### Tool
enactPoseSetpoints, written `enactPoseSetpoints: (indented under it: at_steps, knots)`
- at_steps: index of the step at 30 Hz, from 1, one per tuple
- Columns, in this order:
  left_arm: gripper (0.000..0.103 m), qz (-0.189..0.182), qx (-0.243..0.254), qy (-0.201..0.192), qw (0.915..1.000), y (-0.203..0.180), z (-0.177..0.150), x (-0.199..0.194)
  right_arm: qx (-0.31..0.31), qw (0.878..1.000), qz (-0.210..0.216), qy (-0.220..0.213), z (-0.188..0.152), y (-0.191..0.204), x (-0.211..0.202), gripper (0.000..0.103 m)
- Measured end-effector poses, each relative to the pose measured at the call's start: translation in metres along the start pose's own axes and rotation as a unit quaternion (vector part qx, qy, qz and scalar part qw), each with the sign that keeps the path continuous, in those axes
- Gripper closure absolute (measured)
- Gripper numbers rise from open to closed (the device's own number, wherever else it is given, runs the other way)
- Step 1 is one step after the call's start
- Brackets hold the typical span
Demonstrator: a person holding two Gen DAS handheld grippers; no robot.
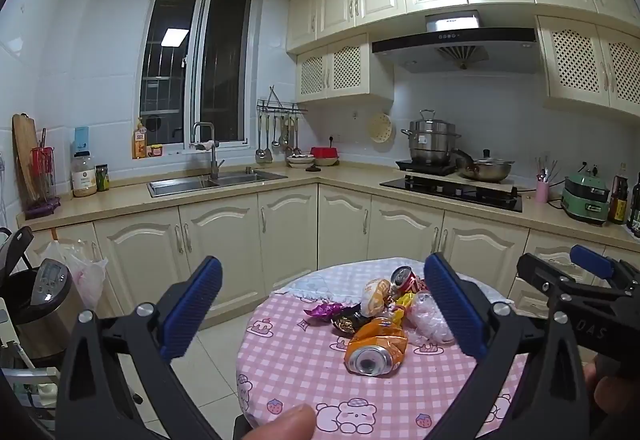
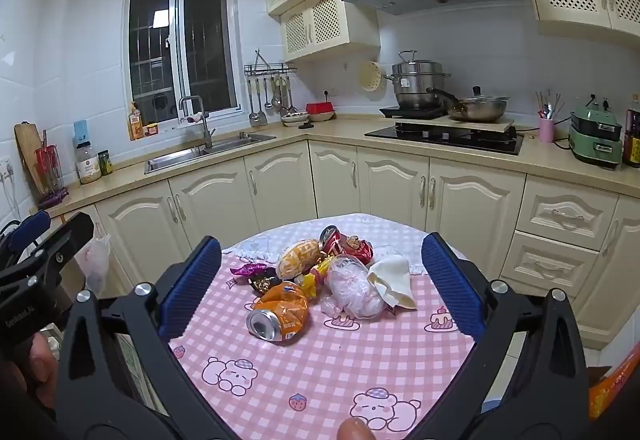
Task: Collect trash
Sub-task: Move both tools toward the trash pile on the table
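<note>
Since both tools, left tool [image 1: 324,314] and right tool [image 2: 320,286], hover wide open and empty, nothing's collected yet: the trash pile [image 2: 320,280] sits mid-table [image 2: 320,380], untouched.

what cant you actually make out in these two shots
- White crumpled napkin: shows in the right wrist view; in the left wrist view the left tool's right finger hides it.
- Red can: half hidden behind the snack wrappers in both views.
- Bin contents: left wrist view, cut off by the edge.
- Black wrapper print: too small.
</note>
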State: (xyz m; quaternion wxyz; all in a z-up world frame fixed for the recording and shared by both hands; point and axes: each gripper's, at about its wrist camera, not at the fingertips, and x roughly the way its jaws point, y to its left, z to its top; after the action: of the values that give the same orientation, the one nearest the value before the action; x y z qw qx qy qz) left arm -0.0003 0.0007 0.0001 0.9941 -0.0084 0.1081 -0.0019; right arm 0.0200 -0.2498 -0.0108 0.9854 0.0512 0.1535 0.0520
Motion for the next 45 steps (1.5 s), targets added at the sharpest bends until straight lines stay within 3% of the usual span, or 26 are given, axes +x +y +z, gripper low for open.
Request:
enactPoseSetpoints:
  at_steps: [9,22,30,45]
  knots:
    - [0.004,-0.004,-0.006,0.003,1.0,0.001,0.0,0.002,0.009,1.0,-0.01,-0.01,0.006,0.001,-0.001,0.005]
    - [0.004,-0.004,-0.015,-0.056,0.9983,-0.005,-0.006,0.005,0.001,0.999,0.001,-0.039,0.013,-0.002,0.002,0.005]
    - [0.004,-0.015,-0.001,-0.03,0.9995,-0.012,-0.001,0.015,-0.009,1.0,-0.003,-0.024,0.018,-0.005,0.008,0.005]
    - [0.004,-0.028,0.013,-0.032,0.999,-0.022,-0.005,0.023,-0.015,1.0,-0.013,-0.011,0.021,-0.01,0.016,0.005]
